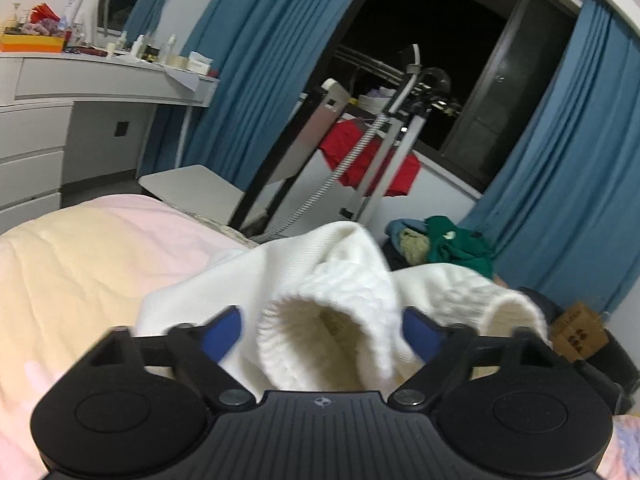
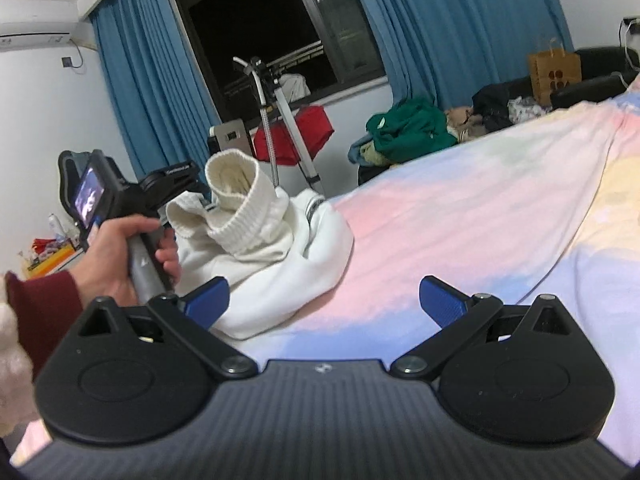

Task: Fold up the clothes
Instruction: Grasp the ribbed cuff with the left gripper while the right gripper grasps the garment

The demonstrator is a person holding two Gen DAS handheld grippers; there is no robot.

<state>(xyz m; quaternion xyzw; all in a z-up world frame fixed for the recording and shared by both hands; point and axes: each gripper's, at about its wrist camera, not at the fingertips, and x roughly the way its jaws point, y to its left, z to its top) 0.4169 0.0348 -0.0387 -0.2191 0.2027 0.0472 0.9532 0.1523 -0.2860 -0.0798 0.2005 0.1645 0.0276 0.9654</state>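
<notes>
A white knit sweater (image 1: 304, 276) lies bunched on the pastel bedspread (image 1: 80, 264). In the left wrist view its ribbed cuff opening (image 1: 320, 332) sits between the blue pads of my left gripper (image 1: 322, 330), which is open around it. In the right wrist view the sweater (image 2: 272, 248) lies heaped at centre left, one ribbed cuff (image 2: 236, 188) standing up. My right gripper (image 2: 324, 300) is open and empty above the bedspread (image 2: 460, 216), its left pad next to the sweater's lower edge. The left gripper (image 2: 176, 184) shows there, held by a hand.
A pile of green and dark clothes (image 2: 408, 128) lies at the bed's far edge. A garment steamer stand (image 1: 384, 136) with a red cloth stands before the dark window. A white dresser (image 1: 80, 92) with bottles is at left. Blue curtains (image 1: 560, 168) hang beside the window.
</notes>
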